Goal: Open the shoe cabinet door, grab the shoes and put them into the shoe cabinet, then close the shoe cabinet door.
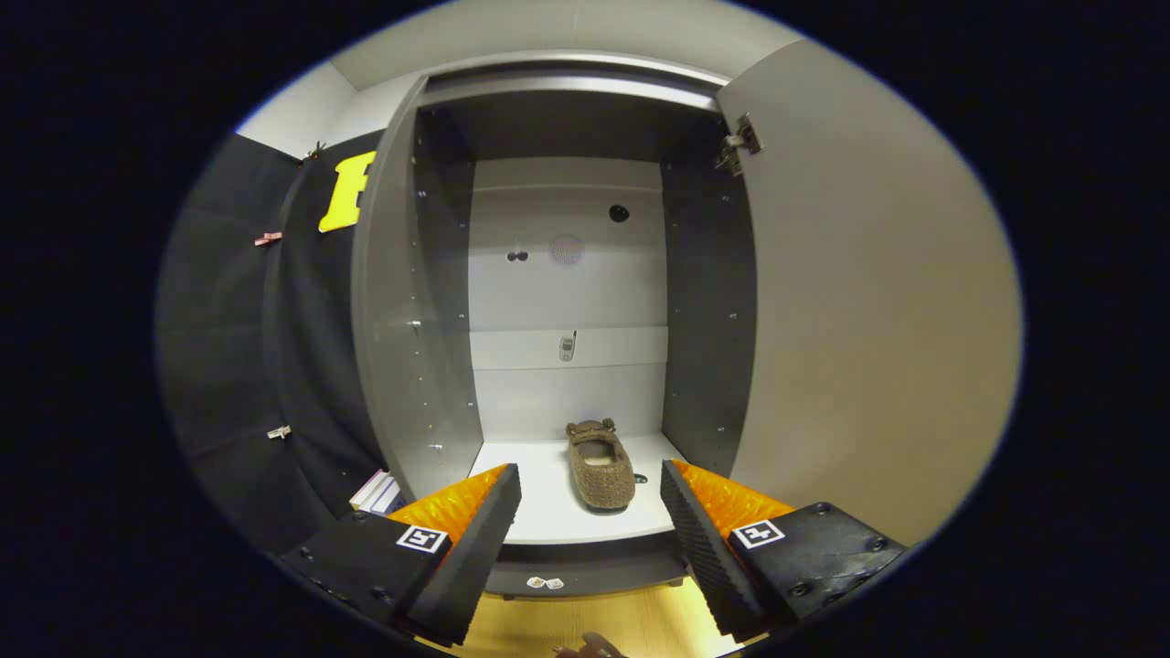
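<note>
The gripper is standing with its jaws spread wide; nothing is lying between the fingers, and neither finger is touching anything. The fingers are pointing into the open cabinet, their tips reaching the front edge of its bottom shelf.

The slipper is lying on that shelf, just beyond the fingertips and in line with the gap between them, somewhat nearer the right finger. It is resting flat on its sole, lengthwise front to back, well apart from both side walls.

The door is standing fully open on the right, hanging from a hinge at its upper corner. The cabinet's left side panel is rising beside the left finger. A small metal fitting is sitting on the back wall above the slipper. Books are lying on the floor outside the left panel, beside the left finger.
</note>
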Demonstrator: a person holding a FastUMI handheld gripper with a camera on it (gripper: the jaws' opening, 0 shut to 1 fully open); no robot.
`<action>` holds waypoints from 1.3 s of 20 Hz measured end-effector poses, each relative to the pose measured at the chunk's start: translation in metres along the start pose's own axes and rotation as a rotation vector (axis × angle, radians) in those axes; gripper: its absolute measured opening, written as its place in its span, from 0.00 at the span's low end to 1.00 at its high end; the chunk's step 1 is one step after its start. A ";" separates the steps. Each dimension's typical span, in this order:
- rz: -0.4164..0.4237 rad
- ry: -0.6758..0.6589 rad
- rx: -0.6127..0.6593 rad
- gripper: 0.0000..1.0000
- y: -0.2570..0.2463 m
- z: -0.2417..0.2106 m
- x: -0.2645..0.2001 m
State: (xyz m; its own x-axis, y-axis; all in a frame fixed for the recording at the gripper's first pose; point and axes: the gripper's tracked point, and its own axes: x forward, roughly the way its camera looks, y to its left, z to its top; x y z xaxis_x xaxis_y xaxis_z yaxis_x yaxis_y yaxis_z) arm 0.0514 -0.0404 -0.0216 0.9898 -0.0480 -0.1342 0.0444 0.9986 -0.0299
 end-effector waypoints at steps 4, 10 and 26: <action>0.009 -0.014 0.015 0.97 -0.020 0.011 -0.061; -0.033 -0.012 0.054 0.97 -0.075 0.010 -0.147; -0.404 -0.067 0.057 0.97 -0.217 0.004 -0.268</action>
State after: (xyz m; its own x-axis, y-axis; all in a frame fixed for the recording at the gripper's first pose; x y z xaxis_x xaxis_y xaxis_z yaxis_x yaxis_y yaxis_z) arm -0.2230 -0.2440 0.0250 0.8978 -0.4365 -0.0584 0.4366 0.8996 -0.0117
